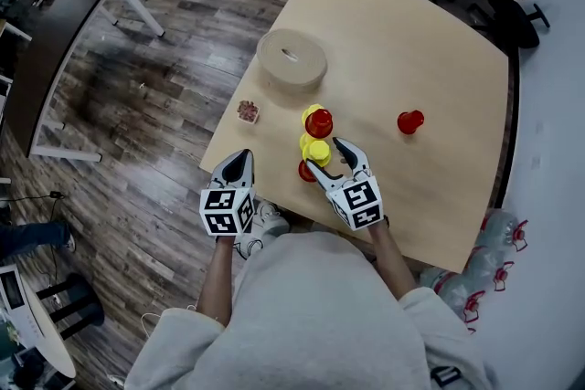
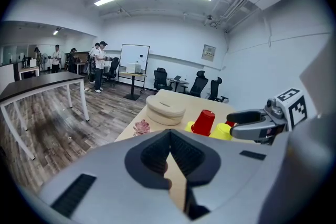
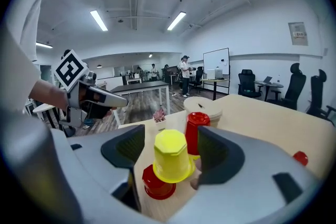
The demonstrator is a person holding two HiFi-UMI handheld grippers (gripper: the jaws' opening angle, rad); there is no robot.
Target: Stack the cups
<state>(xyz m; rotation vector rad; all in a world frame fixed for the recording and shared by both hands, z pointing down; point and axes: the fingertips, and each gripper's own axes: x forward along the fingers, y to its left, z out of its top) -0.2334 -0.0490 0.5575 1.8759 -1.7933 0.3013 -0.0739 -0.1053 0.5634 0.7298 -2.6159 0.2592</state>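
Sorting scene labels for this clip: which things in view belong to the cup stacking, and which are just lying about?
Job: near yellow cup atop near red cup, between the open right gripper's jaws; far red cup atop far yellow cup; lone red cup.
Lying about: round beige box; small pink plant.

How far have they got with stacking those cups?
Done: a red cup sits on a yellow one. In hand: a second yellow cup sits on another red cup, between the right gripper's open jaws. Left: a lone red cup stands apart, and nothing is stacked higher than two. The left gripper is shut and empty.
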